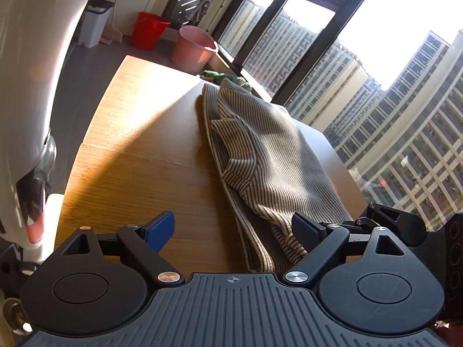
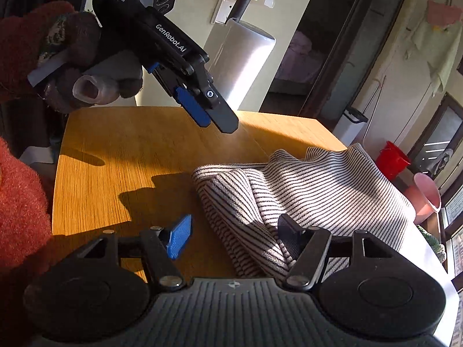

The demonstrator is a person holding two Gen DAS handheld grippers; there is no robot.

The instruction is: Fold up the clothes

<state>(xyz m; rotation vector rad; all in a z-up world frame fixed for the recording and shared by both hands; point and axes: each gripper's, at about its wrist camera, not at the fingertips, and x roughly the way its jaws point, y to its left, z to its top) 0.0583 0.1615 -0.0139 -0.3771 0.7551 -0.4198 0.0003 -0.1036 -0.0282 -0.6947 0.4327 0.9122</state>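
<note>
Right wrist view: striped garment (image 2: 312, 190), bunched in folds, on the table's (image 2: 115, 156) right half. Right gripper (image 2: 234, 237) just above its near edge, fingers spread, probably to take the hem. Left gripper (image 2: 215, 118) raised at far left, fingers apart, empty.

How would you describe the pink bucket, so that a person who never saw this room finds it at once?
Start at the wooden table where the striped garment lies, then look past its far end to the floor beside the big window. The pink bucket stands there. Its neighbour, the red bucket, is darker and farther from the glass.
</note>
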